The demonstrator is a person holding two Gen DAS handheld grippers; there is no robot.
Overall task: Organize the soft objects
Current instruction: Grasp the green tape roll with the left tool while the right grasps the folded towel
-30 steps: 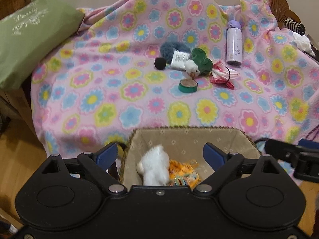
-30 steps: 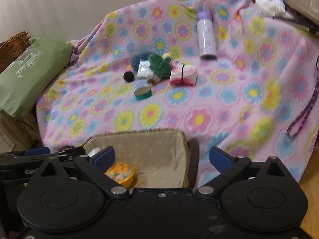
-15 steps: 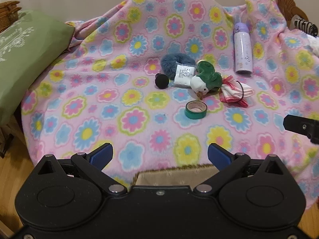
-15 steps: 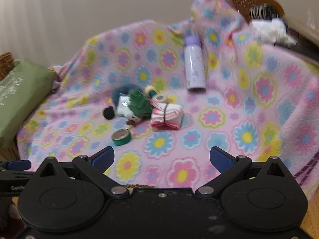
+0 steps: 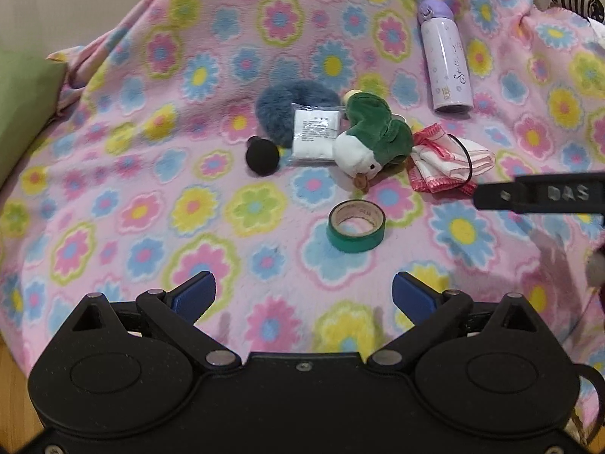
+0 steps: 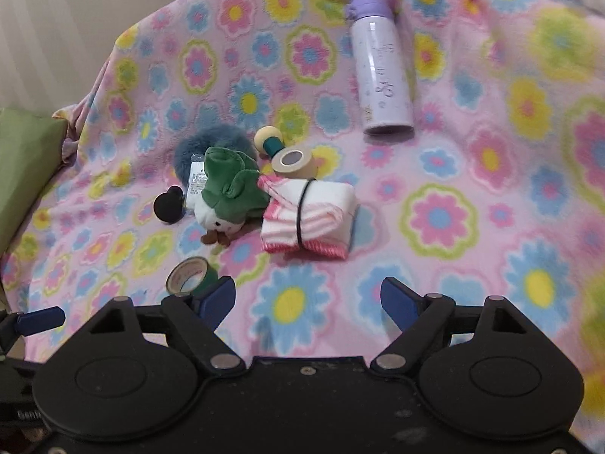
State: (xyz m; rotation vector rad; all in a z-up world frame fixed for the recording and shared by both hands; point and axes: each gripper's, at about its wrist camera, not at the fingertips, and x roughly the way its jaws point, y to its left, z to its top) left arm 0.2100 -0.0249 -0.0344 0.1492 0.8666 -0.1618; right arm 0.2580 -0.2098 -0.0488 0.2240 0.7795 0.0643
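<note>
I see both grippers spread wide with nothing held: left gripper (image 5: 303, 290), right gripper (image 6: 308, 298), over the floral blanket (image 5: 113, 189). Green plush (image 6: 230, 193) lies mid-blanket, touching the banded striped cloth (image 6: 310, 215) and a white packet (image 5: 314, 134). Green tape roll (image 5: 356, 226) sits just in front, apart from them. Purple bottle (image 6: 382, 75) lies behind.
</note>
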